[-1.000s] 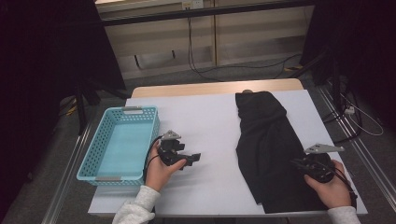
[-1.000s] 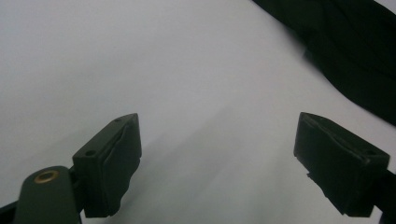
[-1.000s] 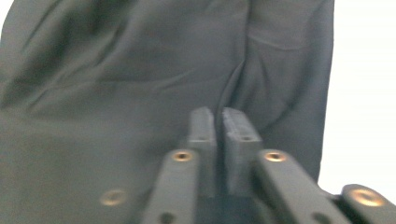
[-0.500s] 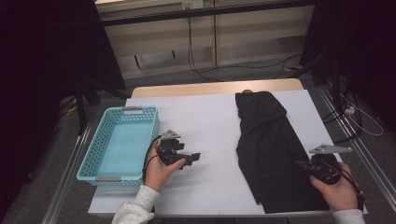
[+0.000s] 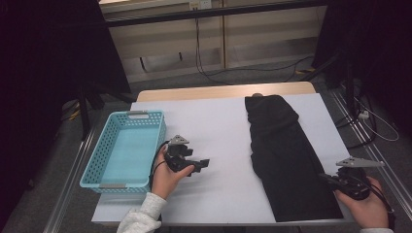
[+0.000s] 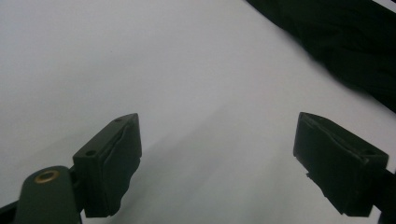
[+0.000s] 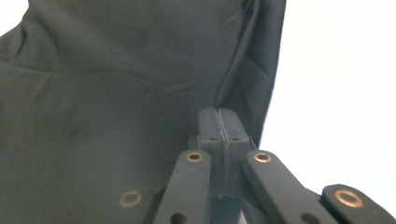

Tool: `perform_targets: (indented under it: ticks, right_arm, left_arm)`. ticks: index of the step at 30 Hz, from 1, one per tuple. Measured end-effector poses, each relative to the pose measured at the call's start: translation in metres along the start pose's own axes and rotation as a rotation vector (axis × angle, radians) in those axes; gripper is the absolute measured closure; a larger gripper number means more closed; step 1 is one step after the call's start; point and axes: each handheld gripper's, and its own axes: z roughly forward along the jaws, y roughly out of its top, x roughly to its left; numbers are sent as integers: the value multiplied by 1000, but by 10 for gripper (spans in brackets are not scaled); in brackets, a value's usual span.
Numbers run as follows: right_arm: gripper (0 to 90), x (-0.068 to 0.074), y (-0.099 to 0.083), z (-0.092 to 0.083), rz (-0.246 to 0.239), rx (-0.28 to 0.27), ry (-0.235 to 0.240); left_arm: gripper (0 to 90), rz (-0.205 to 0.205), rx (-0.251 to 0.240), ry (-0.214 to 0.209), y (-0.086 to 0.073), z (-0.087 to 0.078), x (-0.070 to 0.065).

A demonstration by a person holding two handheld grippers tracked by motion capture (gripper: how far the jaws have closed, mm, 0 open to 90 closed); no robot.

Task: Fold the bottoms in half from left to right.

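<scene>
A black garment [image 5: 277,145] lies lengthwise on the right half of the white table [image 5: 214,121]. My right gripper [image 5: 327,179] is at its near right corner, jaws pressed together with a thin fold of the cloth's edge between the pads. In the right gripper view the dark cloth [image 7: 93,93] spreads out behind the right gripper [image 7: 218,115], and a taut crease rises from the pads. My left gripper [image 5: 198,165] hovers low over bare table left of the garment. Seen from the left gripper view, my left gripper [image 6: 217,158] stands open and empty, with the garment [image 6: 345,37] at the top right.
A light blue plastic basket [image 5: 145,116] with nothing in it stands at the table's left side, just left of my left hand. Metal rails run along both sides of the table. Cables lie on the floor beyond the far edge.
My right hand has shifted to the right toward the table's right edge, drawing the garment's near corner with it. The left hand has stayed put.
</scene>
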Motion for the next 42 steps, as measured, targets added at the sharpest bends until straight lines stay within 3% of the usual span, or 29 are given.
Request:
perform_targets:
  ticks: [7, 21, 23, 27, 33, 35, 38, 42]
  right_arm:
    - [900, -6, -8, -6, 20, 6, -7]
    - [900, -7, -14, -9, 12, 24, -3]
    - [800, -6, -12, -7, -7, 0, -26]
    - [709, -7, -2, -1, -6, -36, -45]
    - [743, -14, 17, 11, 7, -62, -100]
    - [773, -18, 20, 15, 35, -68, -76]
    - [819, -20, 25, 21, 36, -67, -65]
    - [876, -20, 28, 29, 16, -41, -83]
  left_arm:
    - [152, 4, 4, -3, 1, 1, -1]
    - [152, -2, 6, -3, 1, 1, -1]
    - [152, -2, 10, 0, 1, 1, 0]
    - [151, -9, 5, 8, 2, -1, 0]
    - [151, -6, 4, 9, 2, -2, 0]
    - [151, -9, 7, 12, 1, -1, 1]
    - [151, -10, 11, 12, 0, 0, 1]
    - [151, -10, 10, 10, 1, 0, 0]
